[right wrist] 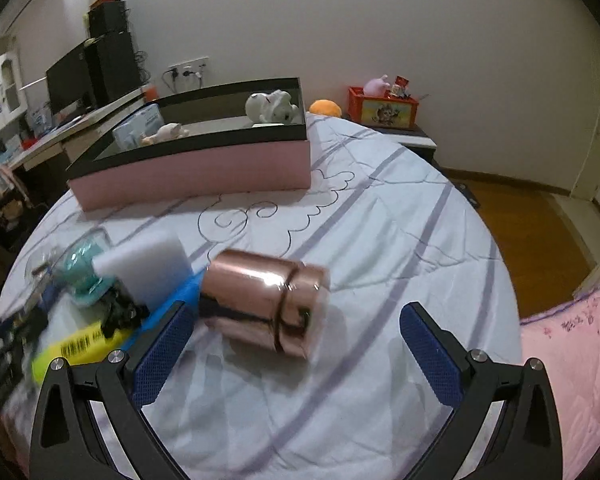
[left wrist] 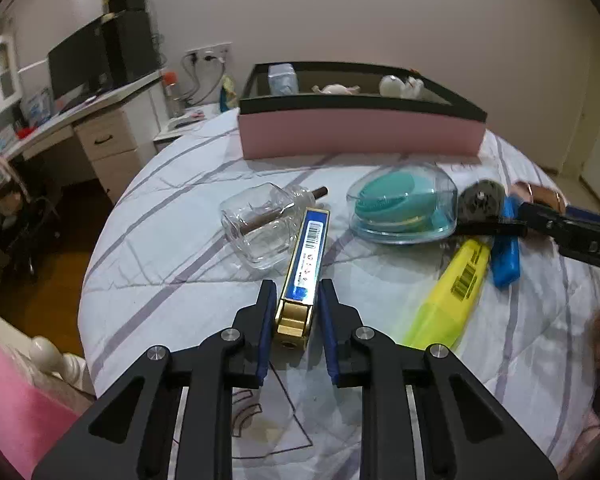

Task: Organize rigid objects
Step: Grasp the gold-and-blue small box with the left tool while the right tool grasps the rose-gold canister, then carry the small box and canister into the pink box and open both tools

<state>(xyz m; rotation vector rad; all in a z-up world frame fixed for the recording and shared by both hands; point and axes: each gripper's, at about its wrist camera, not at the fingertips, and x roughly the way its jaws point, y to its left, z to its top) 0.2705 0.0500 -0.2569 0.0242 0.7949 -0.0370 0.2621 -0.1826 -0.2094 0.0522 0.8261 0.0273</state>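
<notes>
My left gripper [left wrist: 298,292] straddles the near end of a slim blue and gold box [left wrist: 306,264] that lies on the bed; its jaws stand close on both sides with small gaps, not pinching it. My right gripper [right wrist: 296,320] is open wide, just in front of a rose-gold cylinder [right wrist: 266,302] lying on its side. A pink box with a black rim [left wrist: 358,136] stands at the back, also in the right wrist view [right wrist: 196,172], and holds small figurines. A clear glass bottle [left wrist: 260,224], a teal brush in a clear case [left wrist: 404,208] and a yellow highlighter [left wrist: 448,292] lie nearby.
A blue item [left wrist: 506,252] and a black round piece [left wrist: 482,200] lie by the right gripper's arm [left wrist: 572,232]. A white block [right wrist: 144,268] sits left of the cylinder. A desk [left wrist: 80,120] stands left of the bed; a nightstand with an orange box [right wrist: 382,108] stands behind.
</notes>
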